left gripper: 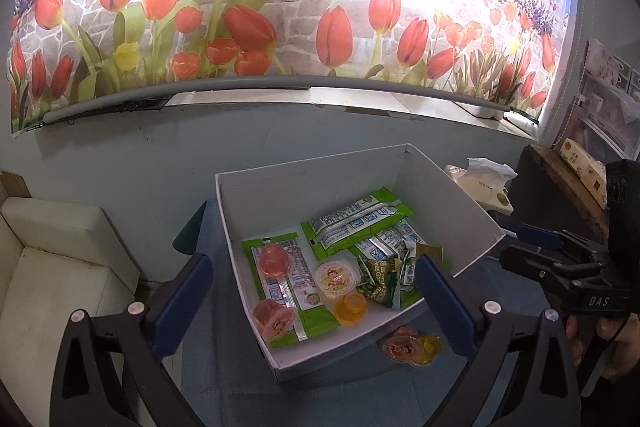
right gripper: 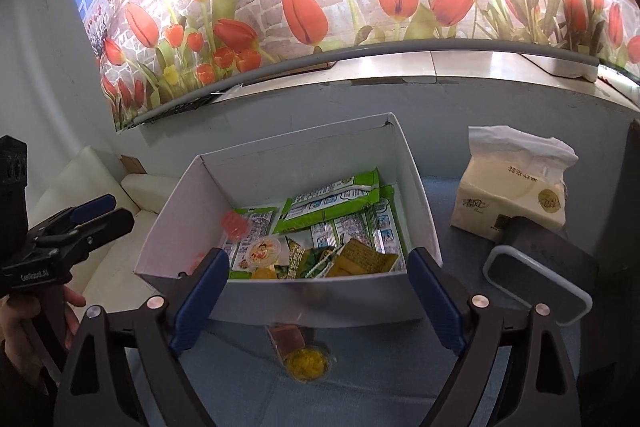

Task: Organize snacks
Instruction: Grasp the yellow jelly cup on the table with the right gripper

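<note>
A tulip mural is glowing across the back wall, and below it the blue tabletop is carrying everything. The white box is sitting open in the middle, with green snack packets lying flat inside and jelly cups resting on top of them toward the near wall. A tissue pack is standing well apart to the box's right. Just outside the box's near wall, a yellow jelly cup is lying on the tabletop, touching a small brown snack. The left claw is hovering over the box, spread wide and gripping nothing. The right claw is hanging above the loose cup, spread wide too, empty.
</note>
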Tool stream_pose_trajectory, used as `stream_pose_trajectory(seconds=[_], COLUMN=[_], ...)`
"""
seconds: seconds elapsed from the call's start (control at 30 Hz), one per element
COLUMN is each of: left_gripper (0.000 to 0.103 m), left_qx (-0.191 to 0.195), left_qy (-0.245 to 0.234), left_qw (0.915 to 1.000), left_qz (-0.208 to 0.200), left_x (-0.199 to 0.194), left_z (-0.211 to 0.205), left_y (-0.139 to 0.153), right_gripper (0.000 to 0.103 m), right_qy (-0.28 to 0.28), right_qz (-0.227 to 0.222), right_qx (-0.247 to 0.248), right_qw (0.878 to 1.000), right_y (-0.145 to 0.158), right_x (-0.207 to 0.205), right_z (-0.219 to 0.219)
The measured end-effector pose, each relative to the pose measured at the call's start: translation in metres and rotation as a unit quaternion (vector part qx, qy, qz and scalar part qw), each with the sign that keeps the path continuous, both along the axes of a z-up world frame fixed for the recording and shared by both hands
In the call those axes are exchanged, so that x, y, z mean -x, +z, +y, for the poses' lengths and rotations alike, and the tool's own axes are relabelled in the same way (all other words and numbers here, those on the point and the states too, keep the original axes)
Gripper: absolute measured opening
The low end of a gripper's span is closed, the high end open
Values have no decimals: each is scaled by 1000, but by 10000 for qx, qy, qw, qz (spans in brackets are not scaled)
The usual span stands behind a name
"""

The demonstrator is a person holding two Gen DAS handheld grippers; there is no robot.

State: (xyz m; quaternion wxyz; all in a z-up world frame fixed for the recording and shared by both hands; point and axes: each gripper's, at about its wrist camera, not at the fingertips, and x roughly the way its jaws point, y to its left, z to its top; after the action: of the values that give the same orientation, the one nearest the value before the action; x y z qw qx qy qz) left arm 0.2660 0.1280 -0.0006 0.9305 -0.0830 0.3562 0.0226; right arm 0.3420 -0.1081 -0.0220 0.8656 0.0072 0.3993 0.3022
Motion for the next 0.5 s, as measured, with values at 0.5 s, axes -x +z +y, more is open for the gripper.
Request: stream_pose_trajectory(seconds=[0.5], left_gripper=[103], left_qx=[271], left_qy=[-478], left_qw=[9984], left_qz=[-109], left_x=[110], left_z=[-60], left_y=[-12], right_gripper=[103], right_qy=[840], right_qz=[44], right_qx=[901], right_qw=[9924], right_y=[-91], right_x=[73], right_z=[15])
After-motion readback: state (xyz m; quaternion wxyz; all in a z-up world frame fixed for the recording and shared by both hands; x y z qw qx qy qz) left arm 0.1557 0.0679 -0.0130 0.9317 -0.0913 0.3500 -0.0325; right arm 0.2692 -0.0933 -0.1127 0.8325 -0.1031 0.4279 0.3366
